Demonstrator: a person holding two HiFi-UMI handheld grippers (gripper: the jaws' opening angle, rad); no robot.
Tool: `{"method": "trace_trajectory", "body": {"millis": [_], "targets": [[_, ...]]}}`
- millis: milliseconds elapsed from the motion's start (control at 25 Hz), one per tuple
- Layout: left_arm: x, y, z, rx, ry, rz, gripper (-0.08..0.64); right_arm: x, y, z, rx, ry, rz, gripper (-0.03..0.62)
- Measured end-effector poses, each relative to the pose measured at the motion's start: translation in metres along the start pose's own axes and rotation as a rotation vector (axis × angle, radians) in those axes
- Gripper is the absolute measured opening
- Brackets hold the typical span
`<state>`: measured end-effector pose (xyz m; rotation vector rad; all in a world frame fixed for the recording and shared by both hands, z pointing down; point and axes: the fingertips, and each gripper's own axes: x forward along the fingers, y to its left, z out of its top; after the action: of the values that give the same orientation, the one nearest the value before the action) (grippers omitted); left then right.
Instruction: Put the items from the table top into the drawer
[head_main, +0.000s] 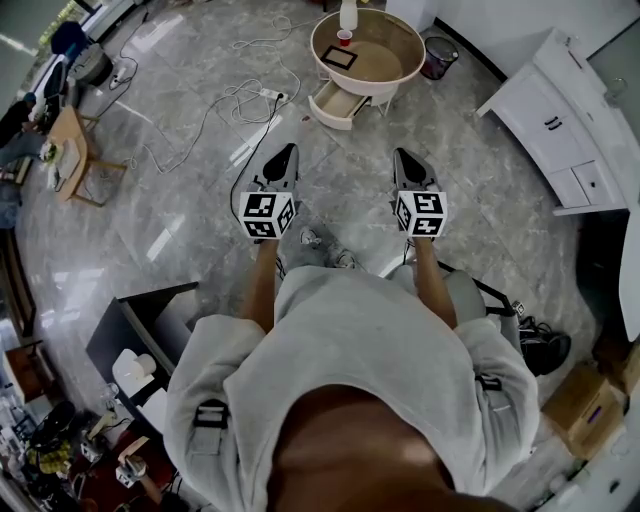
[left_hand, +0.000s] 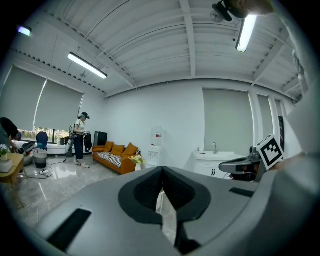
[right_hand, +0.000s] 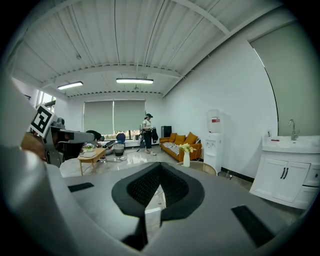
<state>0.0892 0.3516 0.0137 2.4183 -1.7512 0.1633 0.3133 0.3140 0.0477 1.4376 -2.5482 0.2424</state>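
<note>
Grey floor (head_main: 340, 160) open ahead, table (head_main: 388, 62) beyond, drawer (head_main: 338, 104) out

On the surface (head_main: 395, 60), a cup (head_main: 344, 38) sits before a bottle (head_main: 348, 14), a frame (head_main: 340, 58) nearer its front edge; the drawer (head_main: 335, 104) juts open below.

I log an orange sofa (right_hand: 181, 146) near a water dispenser (right_hand: 214, 139), a white sink cabinet (right_hand: 286, 172), and a cable tangle (head_main: 250, 98) on the marble floor (head_main: 180, 220).

A round table (head_main: 388, 52) bears a red cup (head_main: 344, 37), white vase (head_main: 348, 14) and dark frame (head_main: 340, 58).
</note>
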Motion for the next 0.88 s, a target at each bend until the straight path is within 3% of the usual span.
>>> {"method": "trace_trajectory", "body": {"millis": [480, 880], "targets": [[0.054, 0.032, -0.002, -0.012, 0.013, 0.01, 0.015, 0.061, -0.019, 0.001, 0.02, 0.019, 0.004, 0.023], [0.159, 0.102, 0.002, -0.037, 0.041, -0.041, 0.015, 0.174, -0.045, 0.02, 0.034, 0.044, -0.036, 0.023]]}}
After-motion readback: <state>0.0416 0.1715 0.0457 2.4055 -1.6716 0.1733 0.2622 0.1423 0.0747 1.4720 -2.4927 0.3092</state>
